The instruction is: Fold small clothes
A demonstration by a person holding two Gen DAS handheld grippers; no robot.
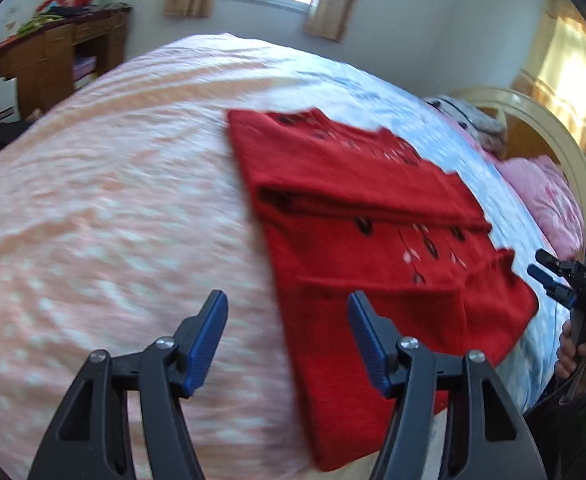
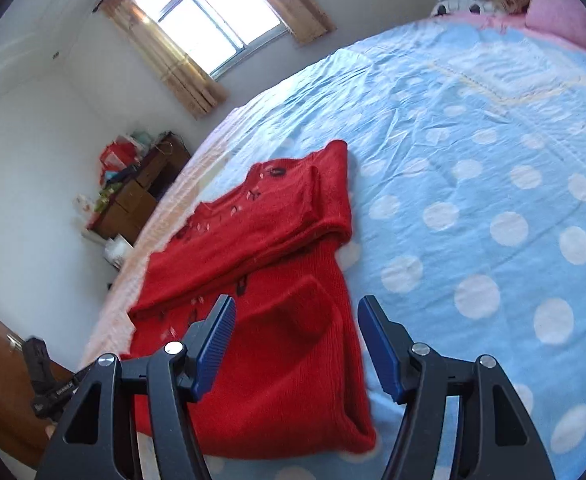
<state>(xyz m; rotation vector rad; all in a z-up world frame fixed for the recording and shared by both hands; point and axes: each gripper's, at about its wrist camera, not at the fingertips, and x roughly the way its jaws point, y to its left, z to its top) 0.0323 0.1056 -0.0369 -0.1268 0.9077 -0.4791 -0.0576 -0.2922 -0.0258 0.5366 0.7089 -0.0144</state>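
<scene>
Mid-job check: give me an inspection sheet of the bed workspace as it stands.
Surface: bedspread, blue with white dots on one side, peach on the other.
Job's things: red sweater lying flat, sleeves folded across the body.
Clutter: pink pillow at the headboard.
Grippers: left hand-held gripper open, empty; right hand-held gripper open, empty, over the sweater's hem.
Cables: nothing seen.
Surroundings: wooden desk piled with items, curtained window.
</scene>
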